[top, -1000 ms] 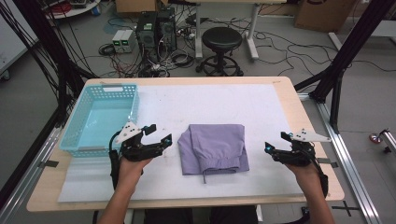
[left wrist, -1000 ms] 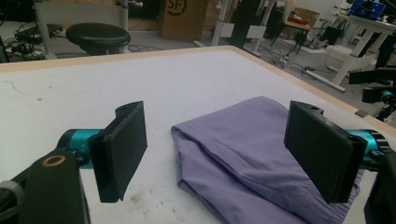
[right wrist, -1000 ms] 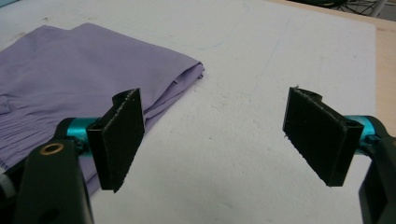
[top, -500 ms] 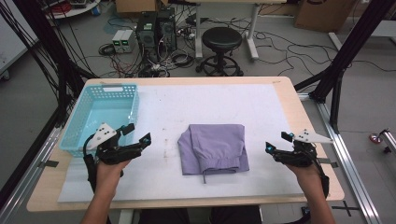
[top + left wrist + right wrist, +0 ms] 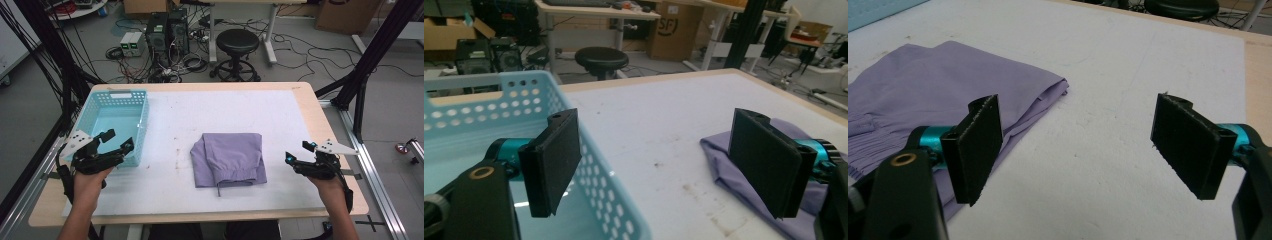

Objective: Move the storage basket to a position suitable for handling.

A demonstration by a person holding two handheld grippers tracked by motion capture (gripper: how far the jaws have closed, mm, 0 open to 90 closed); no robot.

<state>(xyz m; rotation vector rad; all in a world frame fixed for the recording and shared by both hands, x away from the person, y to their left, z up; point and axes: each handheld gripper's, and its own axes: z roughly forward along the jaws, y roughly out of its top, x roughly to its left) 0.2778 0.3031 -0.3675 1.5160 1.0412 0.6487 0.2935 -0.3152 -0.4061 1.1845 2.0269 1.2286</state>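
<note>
One folded purple garment [image 5: 228, 159] lies near the middle of the worktop [image 5: 210, 112] in the high view, flat on the white mat, with a short drawstring end poking out at its near edge; one light-blue basket [image 5: 116, 125] stands well to its left, and two grippers sit at the near corners, each in a hand. The left gripper [image 5: 116, 141] hovers at the basket's near rim with its fingers apart and nothing between them, while the right gripper [image 5: 298, 151] rests to the right of the cloth, apart from it, likewise spread and empty. From the left gripper view, the two black fingers [image 5: 556, 160] stand wide, one over the basket's perforated wall [image 5: 589, 165] and the other in front of the garment [image 5: 744, 177], which shows as a low soft heap on the mat. From the right gripper view, the gap between the fingers [image 5: 979, 145] is just as wide, and the garment [image 5: 938, 95] lies ahead and to the left, its stacked edges showing several thin layers and a gathered waistband. By the look of it the cloth is light, limp and thin: it should sag and unfold if lifted by a single layer, so a pinch across the whole stack at a folded edge or corner, ideally one from each side, seems the safest hold.
</note>
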